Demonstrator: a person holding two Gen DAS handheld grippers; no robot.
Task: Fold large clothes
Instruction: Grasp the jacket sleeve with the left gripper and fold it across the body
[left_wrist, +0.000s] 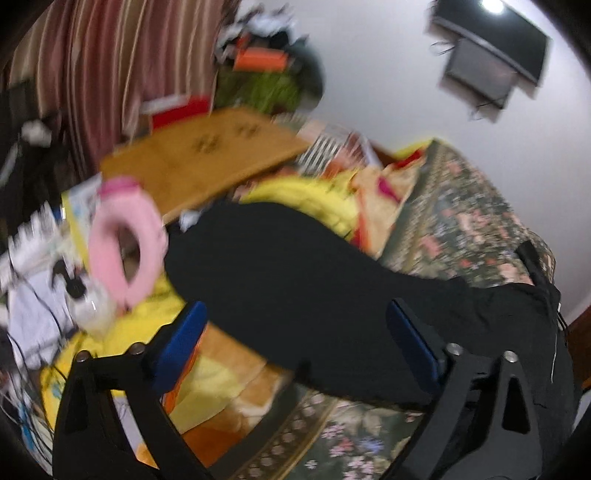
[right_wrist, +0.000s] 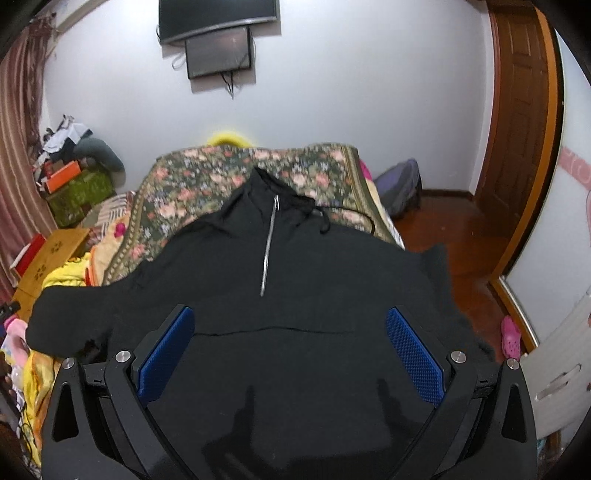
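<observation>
Two claws, both spread and holding nothing: our left claw (left_wrist: 295, 332) and right claw (right_wrist: 290, 339). We see the black hoodie (right_wrist: 280, 280) lying zipper-up, flat on the floral bedspread (right_wrist: 207, 173), one sleeve (left_wrist: 266, 258) extended sideways.

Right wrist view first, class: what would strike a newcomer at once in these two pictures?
A black half-zip hoodie lies spread front-up on the floral bedspread, filling the middle, its silver zipper running down from the collar. Both open grippers, right gripper and left gripper, hover over it. A pink ring-shaped seat stands out at the left of the blurred left view.
</observation>
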